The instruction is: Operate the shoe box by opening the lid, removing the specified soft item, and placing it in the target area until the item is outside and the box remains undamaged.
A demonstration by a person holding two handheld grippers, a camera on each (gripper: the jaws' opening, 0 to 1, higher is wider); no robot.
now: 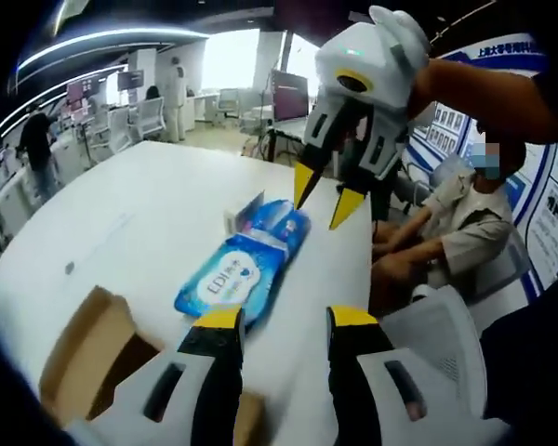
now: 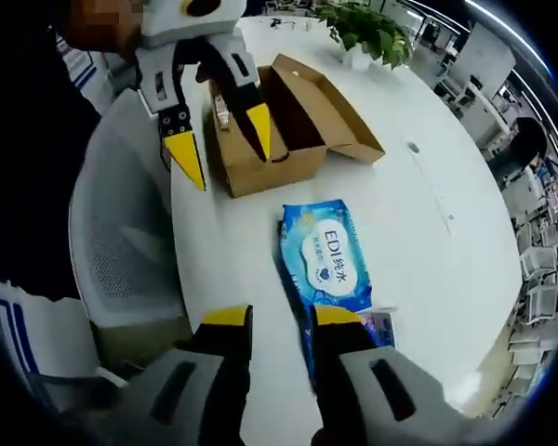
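Observation:
A blue soft pack of wipes lies flat on the white table, outside the box. The brown cardboard shoe box stands open beside it, lid flap tipped back. My left gripper is open, above the table edge between box and pack, with nothing between its jaws; in the right gripper view it hovers over the box's near corner. Just above the pack's far end hangs my right gripper, open, holding nothing.
A small upright card stands by the pack's far end. A white mesh chair is at the table edge. A person sits close by. A potted plant is on the table.

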